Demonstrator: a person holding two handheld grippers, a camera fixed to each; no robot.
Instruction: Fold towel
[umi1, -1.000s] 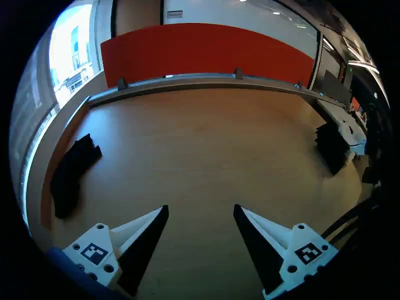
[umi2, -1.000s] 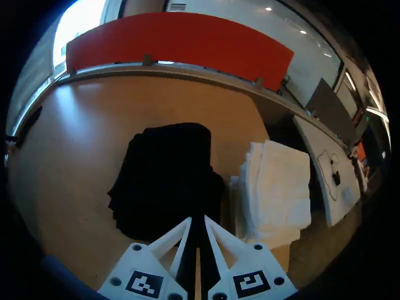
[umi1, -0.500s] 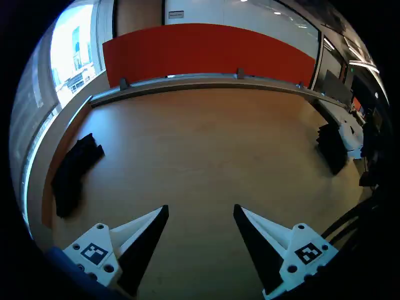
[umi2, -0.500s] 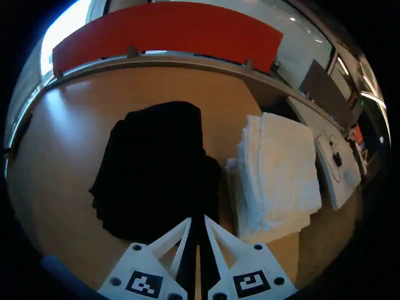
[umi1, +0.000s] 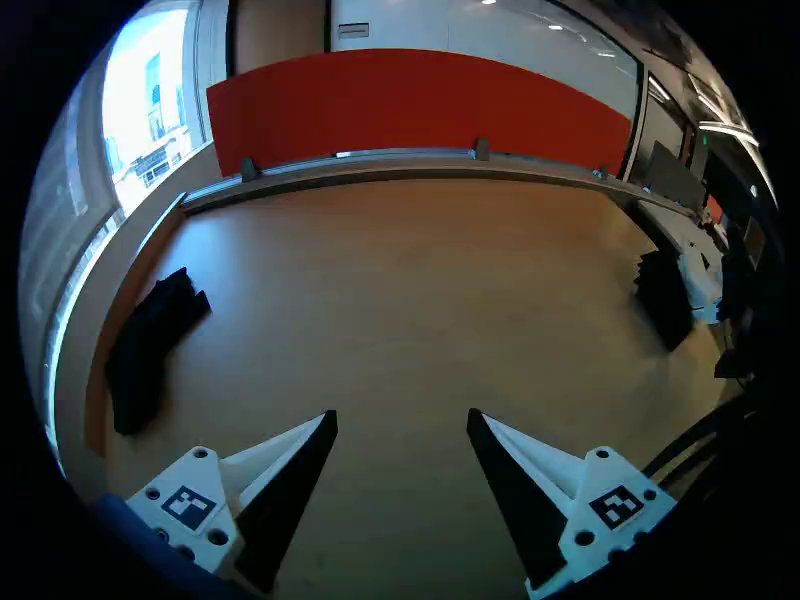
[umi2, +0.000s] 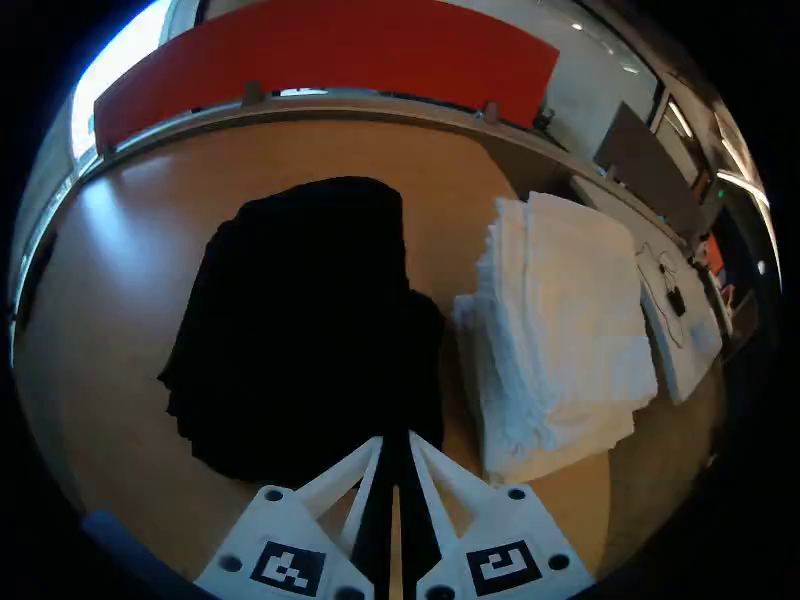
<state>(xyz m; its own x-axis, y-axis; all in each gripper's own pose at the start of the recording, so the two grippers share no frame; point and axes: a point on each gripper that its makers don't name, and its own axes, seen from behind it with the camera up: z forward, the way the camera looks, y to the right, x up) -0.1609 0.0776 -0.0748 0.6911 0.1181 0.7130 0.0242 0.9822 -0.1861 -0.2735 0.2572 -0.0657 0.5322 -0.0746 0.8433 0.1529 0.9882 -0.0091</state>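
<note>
Since no towel lies spread out anywhere on the desk (umi1: 400, 270), I judge that folding hasn't started: a towel must first be picked up, laid flat in the open middle, then folded. The left gripper (umi1: 400, 412) hovers over bare wood with its fingers released and wide apart, nothing between them. In the left gripper view a dark pile (umi1: 150, 345) sits at the far left edge of the desk and a dark stack (umi1: 663, 300) at the far right edge, both well apart from those fingers. The right gripper (umi2: 395, 437) has its fingers clenched, a thin slit between them, no cloth visibly pinched. In the right gripper view its tips sit over the near edge of the black towel stack (umi2: 300, 320), which lies straight ahead and a bit left; I can't tell if they touch it or hang just above. A white towel stack (umi2: 570, 320) lies just beside the black one, to the right of the fingers, edges close or touching. Both stacks look layered and fairly tidy; I can't tell whether they're finished ones or the supply. A red screen (umi1: 420, 100) stands along the back of the desk. Likely next: the right fingers need to open to take a top towel.
</note>
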